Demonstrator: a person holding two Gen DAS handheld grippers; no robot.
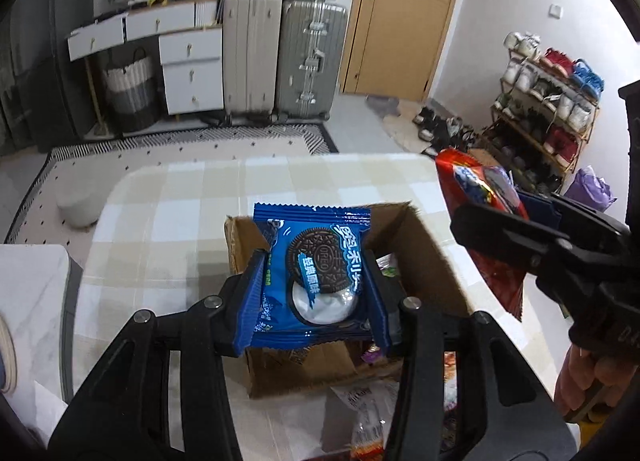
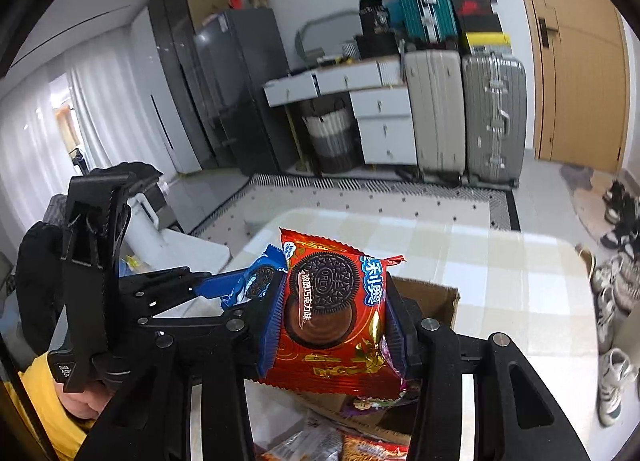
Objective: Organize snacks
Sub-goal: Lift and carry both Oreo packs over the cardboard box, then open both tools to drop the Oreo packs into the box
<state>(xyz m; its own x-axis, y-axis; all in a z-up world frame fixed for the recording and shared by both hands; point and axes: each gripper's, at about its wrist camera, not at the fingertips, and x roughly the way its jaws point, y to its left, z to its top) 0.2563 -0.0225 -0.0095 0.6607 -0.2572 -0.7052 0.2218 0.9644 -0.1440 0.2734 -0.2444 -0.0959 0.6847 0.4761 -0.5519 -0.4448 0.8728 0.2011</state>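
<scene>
My left gripper is shut on a blue Oreo packet and holds it above an open cardboard box on the checked table. My right gripper is shut on a red Oreo packet, held above the same box. In the left wrist view the right gripper with the red packet is at the right, beside the box. In the right wrist view the left gripper with the blue packet is at the left.
More snack packets lie inside the box and on the table in front of it. The checked tablecloth stretches beyond the box. Suitcases, a drawer unit and a shoe rack stand behind.
</scene>
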